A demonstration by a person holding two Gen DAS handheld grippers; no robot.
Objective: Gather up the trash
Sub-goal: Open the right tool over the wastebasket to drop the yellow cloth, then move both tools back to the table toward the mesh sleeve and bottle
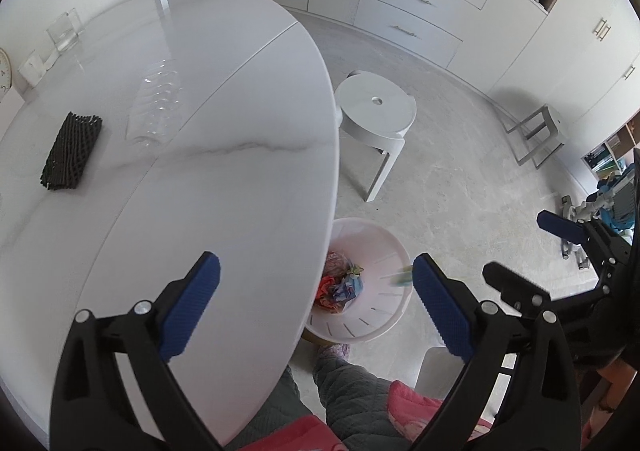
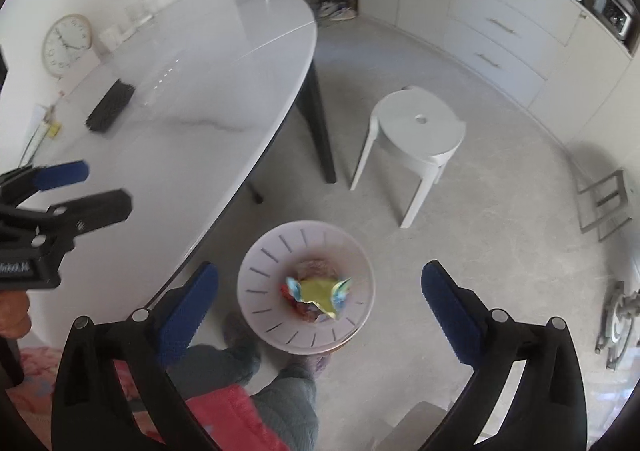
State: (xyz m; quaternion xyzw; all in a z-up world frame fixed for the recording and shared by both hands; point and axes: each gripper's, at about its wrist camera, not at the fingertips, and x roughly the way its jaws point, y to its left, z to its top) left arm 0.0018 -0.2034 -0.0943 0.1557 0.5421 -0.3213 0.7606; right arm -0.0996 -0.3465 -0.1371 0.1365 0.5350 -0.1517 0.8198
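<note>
Jaws of the right gripper (image 2: 320,283) stand spread wide and empty directly above the white slotted bin (image 2: 256,291) on the floor, and a yellow-and-blue wrapper (image 2: 322,291) shows blurred over the heap of crumpled coloured wrappers (image 1: 340,287) inside it, so the step in hand reads as a drop into the bin, just about done. The left gripper (image 1: 316,283) is likewise released, holding nothing, its jaws straddling the worktop (image 1: 224,187) edge with the bin just beyond it. Farther ahead of the left jaws, well apart from them, lie the remaining pieces: a black foam net sleeve (image 1: 72,151), soft and ribbed, and beside it a clear crinkled plastic bottle (image 1: 154,107), hard to make out on the glossy marbled slab. The next move likely calls for reaching forward over the worktop and closing on one of them; the sleeve should squash easily, the bottle may slip.
</note>
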